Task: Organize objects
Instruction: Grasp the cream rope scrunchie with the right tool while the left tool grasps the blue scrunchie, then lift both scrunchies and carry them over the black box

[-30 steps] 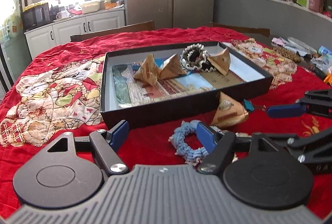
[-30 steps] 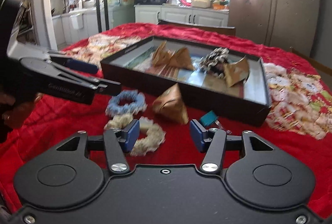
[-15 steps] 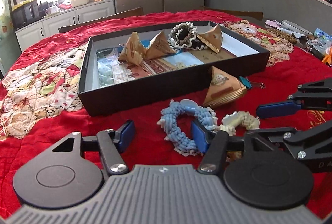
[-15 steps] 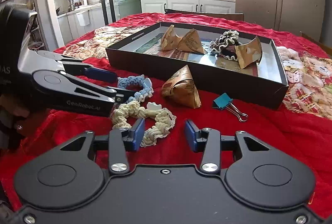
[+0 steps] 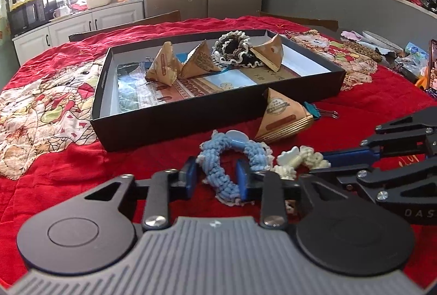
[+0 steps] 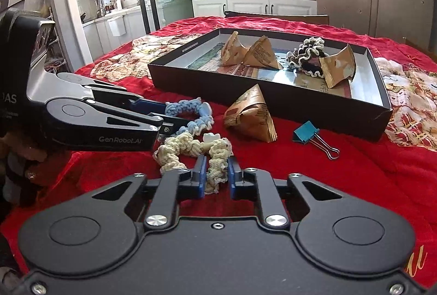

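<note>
Right wrist has my right gripper pinching the cream scrunchie on the red cloth, while my left gripper straddles the blue scrunchie, not clamped yet.

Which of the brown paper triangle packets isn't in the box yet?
The brown triangular packet lying on the red cloth, just in front of the black box beside the blue binder clip. The other three packets all sit inside the box.

The left tool sits low with its blue pads spread partly apart. The right tool lies just beside it, pads drawn closer together, both reaching forward.
</note>
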The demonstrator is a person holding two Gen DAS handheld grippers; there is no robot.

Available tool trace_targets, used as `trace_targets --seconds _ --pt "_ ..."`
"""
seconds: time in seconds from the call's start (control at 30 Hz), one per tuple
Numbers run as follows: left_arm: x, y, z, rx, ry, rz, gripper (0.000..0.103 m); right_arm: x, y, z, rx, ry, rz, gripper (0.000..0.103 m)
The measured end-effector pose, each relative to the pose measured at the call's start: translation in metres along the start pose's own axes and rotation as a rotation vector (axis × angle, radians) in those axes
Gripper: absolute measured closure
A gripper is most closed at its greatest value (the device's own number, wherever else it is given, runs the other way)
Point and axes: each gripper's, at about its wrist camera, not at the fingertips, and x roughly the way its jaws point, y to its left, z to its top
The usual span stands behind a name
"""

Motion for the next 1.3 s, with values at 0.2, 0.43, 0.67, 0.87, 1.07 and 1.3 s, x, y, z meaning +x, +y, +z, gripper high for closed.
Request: trace_targets --seconds 0.2,0.43,0.67,0.87,1.07,1.3 --pt "-0.001 0.000 0.000 -0.006 -0.004 -0.003 0.087 -0.002 0.002 0.000 -0.013 -0.008 -0.004 0.090" --pt "-0.011 0.000 0.001 -0.008 -0.020 -0.007 0.088 -0.009 0.005 0.003 -0.027 -0.025 -0.011 0.091" --pt "-0.023 0.001 0.006 -0.011 -0.051 -0.004 0.088 -0.018 0.009 0.008 -0.054 -0.053 -0.027 0.091" --pt "-0.030 0.002 0.009 -0.013 -0.066 0.005 0.088 -0.026 0.010 0.013 -0.067 -0.079 -0.043 0.091" --pt "-0.040 0.004 0.013 -0.019 -0.089 0.009 0.088 -0.033 0.008 0.019 -0.071 -0.104 -0.053 0.091" --pt "-0.054 0.007 0.027 -0.015 -0.137 0.015 0.088 -0.050 0.007 0.033 -0.089 -0.161 -0.077 0.091"
